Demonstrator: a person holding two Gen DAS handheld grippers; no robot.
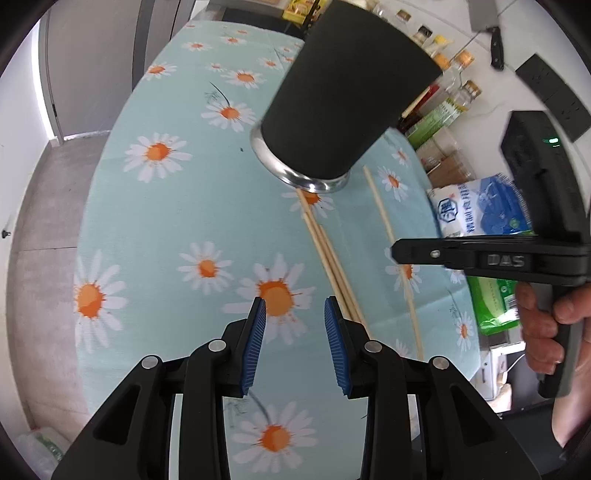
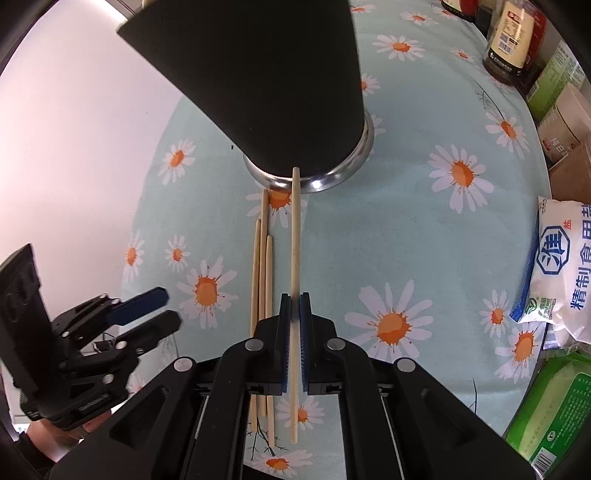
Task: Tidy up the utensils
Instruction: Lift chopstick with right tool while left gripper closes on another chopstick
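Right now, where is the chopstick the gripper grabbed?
In the right wrist view, the chopstick is pinched in the right gripper, pointing at the black holder, right of three loose chopsticks.

chopsticks: 4 in all, 1 clamped in the right tool, chopstick, plus 3 loose chopsticks side by side on the tabletop
black holder: 1, black holder with a steel base rim
tools: 2, right tool above and left tool (blue pads, gap between them)
salt bags: 1, salt bag white and blue
green packs: 1, green pack at tabletop edge
jars and bottles: several along the wall, bottles (too crowded for a firm count)
knives: 1, cleaver hanging on the wall
wall sockets: 1 strip, socket strip
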